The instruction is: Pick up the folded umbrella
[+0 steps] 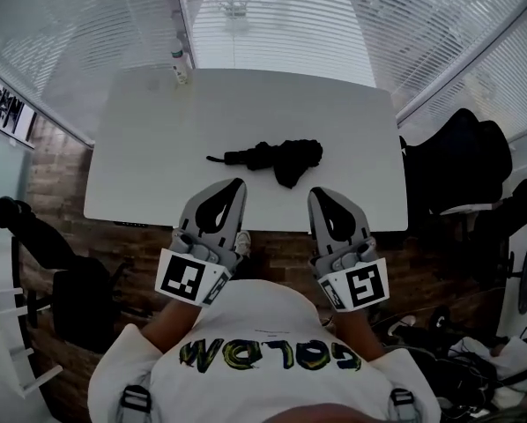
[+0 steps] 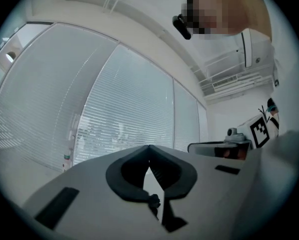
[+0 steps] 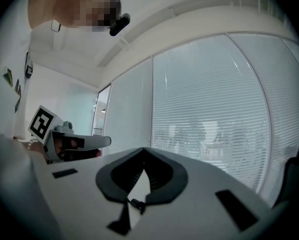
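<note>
The folded black umbrella (image 1: 272,157) lies on the white table (image 1: 149,148), a little in front of the middle, its strap end pointing left. Both grippers are held level side by side over the table's near edge, short of the umbrella. The left gripper (image 1: 238,183) is shut with nothing in it, its tips meeting in the left gripper view (image 2: 148,146). My right gripper (image 1: 317,192) is likewise shut and empty (image 3: 143,149). Neither gripper view shows the umbrella; both look at the window blinds.
A small bottle (image 1: 181,64) stands at the table's far left edge. A black chair (image 1: 462,157) is to the right of the table, another dark chair (image 1: 34,236) to the left. Blinds line the far wall.
</note>
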Demonstrator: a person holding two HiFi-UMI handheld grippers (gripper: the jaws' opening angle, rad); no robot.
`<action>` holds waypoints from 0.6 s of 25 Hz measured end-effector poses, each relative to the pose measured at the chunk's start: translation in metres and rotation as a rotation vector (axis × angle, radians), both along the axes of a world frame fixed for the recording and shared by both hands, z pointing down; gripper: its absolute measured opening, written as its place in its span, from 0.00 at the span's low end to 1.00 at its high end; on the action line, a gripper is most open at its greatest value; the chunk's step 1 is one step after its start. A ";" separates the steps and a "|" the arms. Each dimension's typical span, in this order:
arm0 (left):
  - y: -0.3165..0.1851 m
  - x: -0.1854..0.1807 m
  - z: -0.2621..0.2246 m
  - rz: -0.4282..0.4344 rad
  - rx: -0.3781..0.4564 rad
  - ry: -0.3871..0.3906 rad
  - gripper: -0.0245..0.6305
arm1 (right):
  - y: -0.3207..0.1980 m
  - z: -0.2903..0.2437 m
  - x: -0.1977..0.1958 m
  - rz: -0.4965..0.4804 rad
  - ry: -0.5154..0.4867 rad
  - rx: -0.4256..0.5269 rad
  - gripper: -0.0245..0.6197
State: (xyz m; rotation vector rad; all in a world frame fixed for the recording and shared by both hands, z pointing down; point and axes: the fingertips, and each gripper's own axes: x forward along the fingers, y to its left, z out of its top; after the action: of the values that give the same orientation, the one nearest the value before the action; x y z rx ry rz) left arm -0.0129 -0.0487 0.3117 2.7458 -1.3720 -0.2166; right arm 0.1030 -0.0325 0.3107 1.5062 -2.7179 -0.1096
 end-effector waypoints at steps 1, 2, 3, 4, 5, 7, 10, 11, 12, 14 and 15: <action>-0.012 -0.005 0.001 0.000 -0.002 0.000 0.05 | -0.012 0.000 -0.005 -0.003 0.002 0.000 0.05; -0.024 -0.009 0.002 0.000 -0.005 0.000 0.05 | -0.025 0.001 -0.010 -0.006 0.004 0.000 0.05; -0.036 -0.013 0.003 -0.001 -0.007 0.001 0.05 | -0.038 0.001 -0.014 -0.009 0.005 -0.001 0.05; -0.048 -0.018 0.004 -0.002 -0.010 0.002 0.05 | -0.050 0.002 -0.019 -0.012 0.007 -0.003 0.05; -0.059 -0.022 0.005 -0.003 -0.012 0.002 0.05 | -0.061 0.002 -0.023 -0.014 0.009 -0.006 0.05; -0.080 -0.030 0.007 -0.003 -0.019 0.005 0.05 | -0.084 0.003 -0.032 -0.019 0.013 -0.009 0.05; -0.107 -0.039 0.009 0.003 -0.029 0.009 0.05 | -0.112 0.003 -0.044 -0.024 0.015 -0.008 0.05; -0.114 -0.041 0.010 0.006 -0.031 0.007 0.05 | -0.119 0.003 -0.047 -0.025 0.016 -0.008 0.05; -0.120 -0.042 0.012 0.009 -0.034 0.005 0.05 | -0.125 0.004 -0.049 -0.025 0.016 -0.008 0.05; -0.131 -0.044 0.016 0.017 -0.039 0.002 0.05 | -0.136 0.008 -0.053 -0.025 0.019 -0.012 0.05; -0.136 -0.044 0.018 0.022 -0.042 0.001 0.05 | -0.140 0.010 -0.054 -0.023 0.023 -0.014 0.05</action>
State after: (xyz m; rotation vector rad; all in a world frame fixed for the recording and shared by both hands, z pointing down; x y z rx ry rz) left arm -0.0567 -0.1847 0.3300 2.7245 -1.3295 -0.1853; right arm 0.0489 -0.1724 0.3206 1.4607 -2.7131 -0.1069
